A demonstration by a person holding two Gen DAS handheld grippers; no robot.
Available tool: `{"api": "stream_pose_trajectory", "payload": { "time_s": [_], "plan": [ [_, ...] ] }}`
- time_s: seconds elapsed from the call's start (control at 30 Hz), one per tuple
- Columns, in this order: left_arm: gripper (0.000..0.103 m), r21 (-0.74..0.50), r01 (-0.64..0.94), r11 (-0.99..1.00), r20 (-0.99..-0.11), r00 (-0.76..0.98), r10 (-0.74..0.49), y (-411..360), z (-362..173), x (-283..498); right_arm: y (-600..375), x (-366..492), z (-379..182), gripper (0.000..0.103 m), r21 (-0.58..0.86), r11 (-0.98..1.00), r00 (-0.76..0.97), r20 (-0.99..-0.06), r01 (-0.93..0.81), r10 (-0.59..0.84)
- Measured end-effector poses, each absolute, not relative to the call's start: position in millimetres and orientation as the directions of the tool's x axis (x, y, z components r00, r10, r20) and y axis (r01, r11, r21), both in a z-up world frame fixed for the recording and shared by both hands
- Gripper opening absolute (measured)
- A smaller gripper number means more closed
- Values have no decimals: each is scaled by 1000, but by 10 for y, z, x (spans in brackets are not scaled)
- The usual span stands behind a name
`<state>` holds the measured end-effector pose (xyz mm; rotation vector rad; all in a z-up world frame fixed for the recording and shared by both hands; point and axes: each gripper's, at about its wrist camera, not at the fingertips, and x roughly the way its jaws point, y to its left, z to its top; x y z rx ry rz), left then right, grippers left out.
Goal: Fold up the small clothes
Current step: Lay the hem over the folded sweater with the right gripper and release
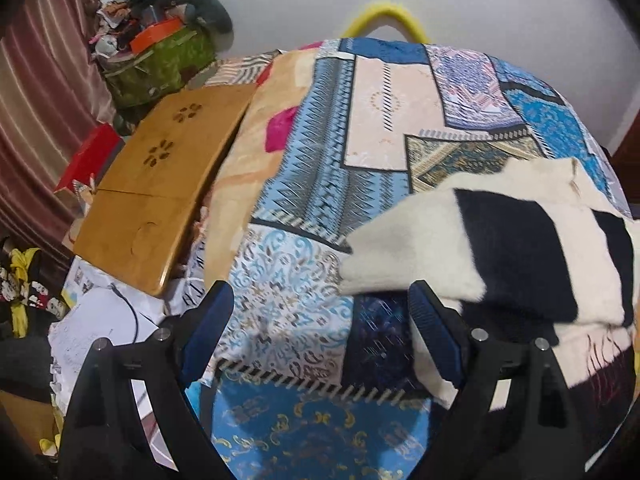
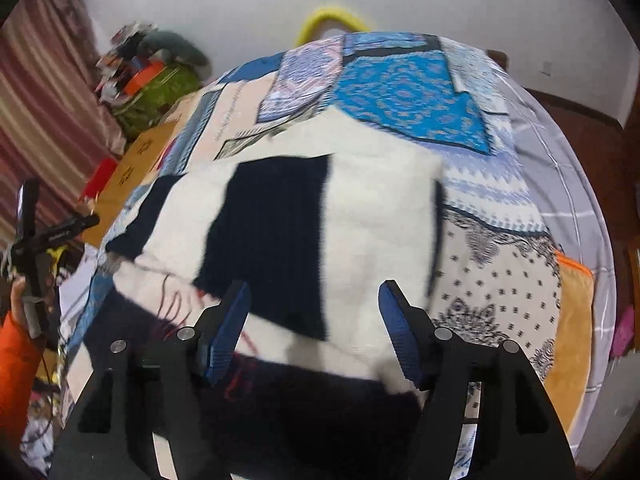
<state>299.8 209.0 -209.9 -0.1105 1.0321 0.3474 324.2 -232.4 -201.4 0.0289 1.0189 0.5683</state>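
The left gripper [image 1: 320, 320] is hovering with its jaws spread wide and holding nothing, above the patterned bedspread [image 1: 312, 160], while the cream and navy striped garment [image 1: 500, 248] is lying just to its right, a cream corner reaching toward the right finger. The right gripper [image 2: 314, 328] is standing partly spread over that same garment [image 2: 320, 216], its blue pads [image 2: 228, 332] gripping nothing, the fabric spreading flat on the bedspread from beneath the fingers toward the far side.
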Motion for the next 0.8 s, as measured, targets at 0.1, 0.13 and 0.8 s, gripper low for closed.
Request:
{"api": "stream_pose_trajectory", "payload": {
  "time_s": [0.1, 0.13, 0.8],
  "plan": [
    [89, 55, -319, 946, -865, 459, 204, 2051, -2119, 2958, -2122, 3210, -2094, 63, 260, 843, 364, -813, -471, 454],
    [89, 54, -315, 948, -866, 458, 202, 2047, -2121, 2935, -2054, 3212, -2147, 63, 258, 837, 345, -822, -483, 452],
    [89, 63, -363, 930, -870, 437, 229, 2255, -2129, 2852, -2103, 3195, -2314, 10, 126, 897, 485, -805, -423, 342]
  ]
}}
